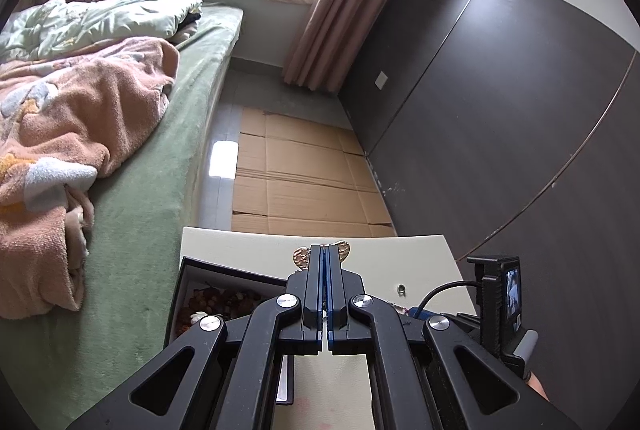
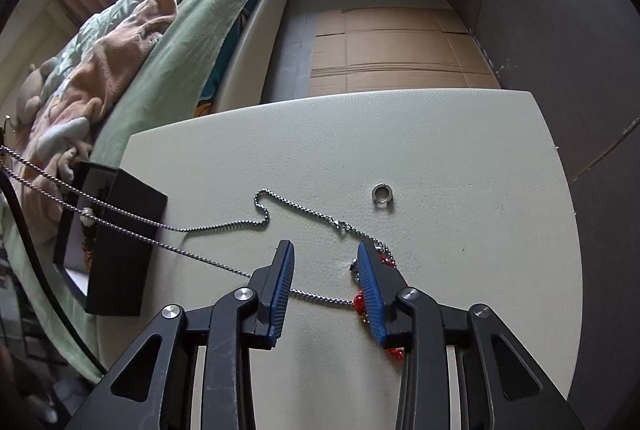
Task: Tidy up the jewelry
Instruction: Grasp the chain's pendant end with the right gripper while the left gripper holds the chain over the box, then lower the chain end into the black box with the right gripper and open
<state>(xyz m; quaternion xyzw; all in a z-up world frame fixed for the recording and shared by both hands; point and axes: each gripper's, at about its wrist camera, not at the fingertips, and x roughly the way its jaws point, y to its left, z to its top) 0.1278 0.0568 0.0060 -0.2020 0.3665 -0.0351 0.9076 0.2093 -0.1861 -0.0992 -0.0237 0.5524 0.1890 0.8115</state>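
The left gripper point(image 1: 325, 250) is seen with its fingers point(image 1: 316, 282) pressed flat together, and a gold heart-shaped pendant point(image 1: 343, 250) is pinched right at the tips, its lobes sticking out on both sides. It's held up above the white worktop point(image 1: 240, 242).

Over on the right wrist view, the right gripper point(image 2: 326, 254) is pointed steeply down at the worktop point(image 2: 440, 149) with its blue-padded fingers point(image 2: 280, 286) standing apart. Nothing is actually clamped there. A silver chain point(image 2: 224, 226) is draped across the worktop: one strand passes between the open fingers, another loops up and back down to a clasp near the right finger. Both strands run off to the left, rising over the box and out of frame, so the far end can't be made out. A cluster of red beads point(image 2: 359, 300) is tucked just beside and partly under the right finger, touching the chain's end.

A small silver ring point(image 2: 382, 193) is lying on its own on the worktop, well clear of the chain.

A black box point(image 2: 120, 250) is parked at the left edge of the worktop, lid off. In the left wrist view its white-lined inside point(image 1: 188, 282) is seen with a pile of brownish and reddish beaded stuff in it.

Bed point(image 1: 160, 189) with a peach blanket point(image 1: 80, 109) is next to the worktop, flattened cardboard point(image 1: 300, 169) on the floor past it.
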